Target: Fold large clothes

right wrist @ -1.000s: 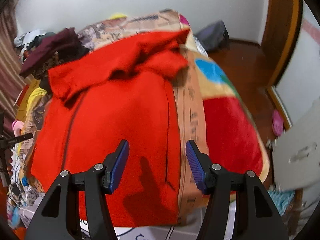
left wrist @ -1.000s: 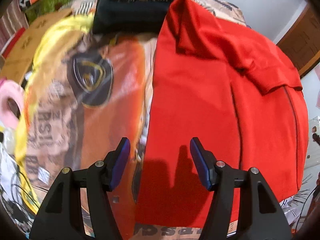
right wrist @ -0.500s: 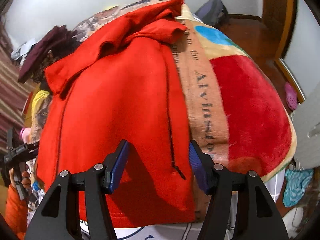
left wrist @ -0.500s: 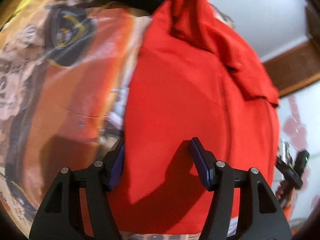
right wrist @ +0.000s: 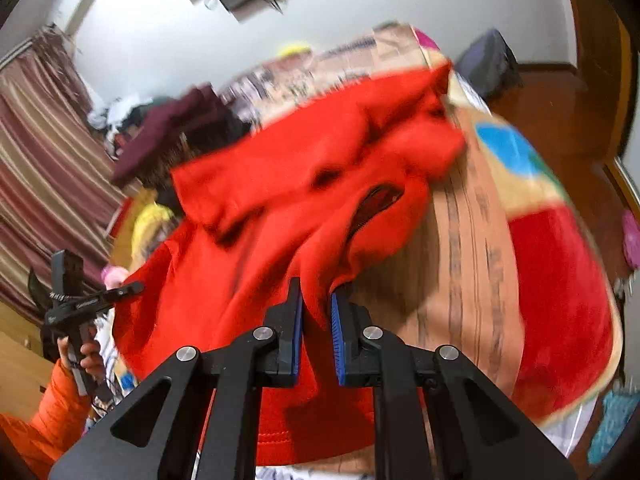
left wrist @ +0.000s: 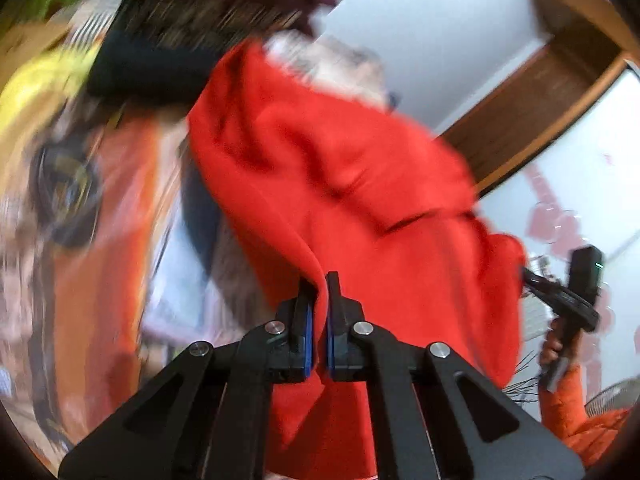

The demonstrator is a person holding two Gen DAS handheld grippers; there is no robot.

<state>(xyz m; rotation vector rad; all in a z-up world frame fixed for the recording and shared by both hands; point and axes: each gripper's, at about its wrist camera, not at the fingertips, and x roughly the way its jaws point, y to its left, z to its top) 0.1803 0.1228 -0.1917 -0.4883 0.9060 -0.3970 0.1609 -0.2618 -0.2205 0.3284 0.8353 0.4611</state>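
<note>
Red fleece garment (left wrist: 360, 184) lies partly folded on the patterned bed blanket (right wrist: 560, 280), sleeves tucked across. Left gripper (left wrist: 318, 280) and right gripper (right wrist: 316, 292) jaws, just closed, pinch its near hem; lengthwise fold apparently remains.

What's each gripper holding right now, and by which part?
Both are shut on the red garment. The left gripper pinches a fold near its lower left edge; the right gripper pinches a bunched fold near its lower right edge, below the zip opening.

Garment (right wrist: 260, 280) lay on the bed blanket (right wrist: 560, 300); clothes pile (right wrist: 168, 136) at 11 o'clock behind it, bag (right wrist: 486, 64) at 1 o'clock.
</note>
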